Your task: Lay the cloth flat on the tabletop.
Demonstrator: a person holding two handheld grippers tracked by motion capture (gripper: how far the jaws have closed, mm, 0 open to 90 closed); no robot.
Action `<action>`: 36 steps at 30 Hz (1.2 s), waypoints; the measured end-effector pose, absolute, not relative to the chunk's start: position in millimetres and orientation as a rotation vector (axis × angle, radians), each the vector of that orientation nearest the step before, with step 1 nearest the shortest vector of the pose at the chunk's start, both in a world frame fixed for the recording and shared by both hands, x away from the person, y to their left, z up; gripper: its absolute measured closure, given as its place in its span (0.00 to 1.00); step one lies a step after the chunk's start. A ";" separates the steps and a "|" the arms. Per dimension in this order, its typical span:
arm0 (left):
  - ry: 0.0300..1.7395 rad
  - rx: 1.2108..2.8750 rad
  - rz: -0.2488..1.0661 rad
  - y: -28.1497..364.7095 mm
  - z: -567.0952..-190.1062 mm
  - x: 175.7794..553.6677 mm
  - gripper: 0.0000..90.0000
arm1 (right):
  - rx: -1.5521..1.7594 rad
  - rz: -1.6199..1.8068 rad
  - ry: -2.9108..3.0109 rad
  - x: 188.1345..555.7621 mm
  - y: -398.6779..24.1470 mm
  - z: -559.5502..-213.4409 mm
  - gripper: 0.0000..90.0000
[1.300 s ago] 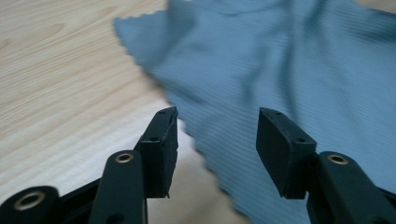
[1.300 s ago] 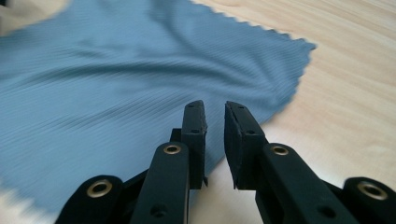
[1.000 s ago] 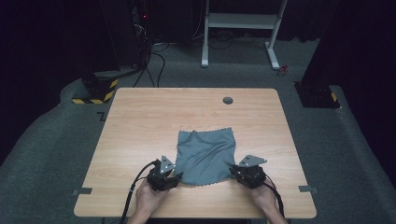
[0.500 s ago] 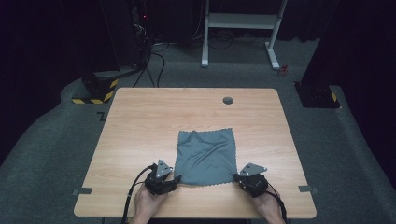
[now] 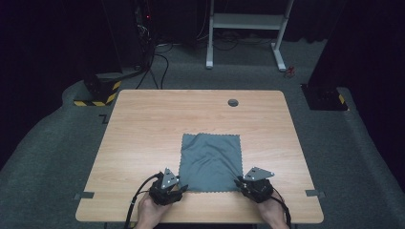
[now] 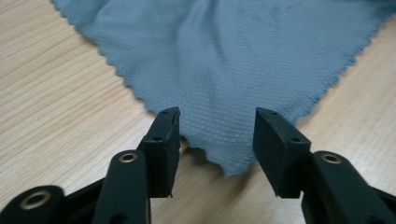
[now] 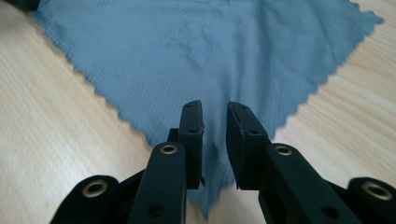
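A grey cloth [image 5: 210, 162] lies flat on the desk [image 5: 143, 124], square to its edges, and everything is placed from it. The left tongs [image 5: 180, 187] sit at its near left corner, jaws wide apart with the corner tip [image 6: 233, 165] lying between them, gripping nothing. The right tongs [image 5: 239, 181] sit at its near right corner [image 7: 208, 203], jaws drawn to a narrow gap over the fabric; whether they pinch it I cannot tell. Each hand is equally close to its own corner.
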State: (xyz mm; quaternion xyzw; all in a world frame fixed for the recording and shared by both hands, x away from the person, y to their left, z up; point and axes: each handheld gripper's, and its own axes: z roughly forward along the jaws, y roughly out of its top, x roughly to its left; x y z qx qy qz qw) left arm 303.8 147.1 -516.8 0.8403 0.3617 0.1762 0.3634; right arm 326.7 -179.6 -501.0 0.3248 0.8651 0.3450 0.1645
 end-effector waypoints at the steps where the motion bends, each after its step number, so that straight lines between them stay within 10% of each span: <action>1: 0.925 2.167 0.463 146.2 -516.8 303.6 0.60 | 0.917 0.981 2.470 329.7 -175.6 -502.1 0.85; 17: 0.894 2.189 0.358 145.9 -518.7 297.7 0.99 | 0.879 0.940 2.536 335.8 -169.9 -513.0 0.99; 36: 1.146 2.090 0.397 170.3 -503.5 353.5 0.62 | 1.092 1.008 2.328 396.2 -181.7 -507.5 0.78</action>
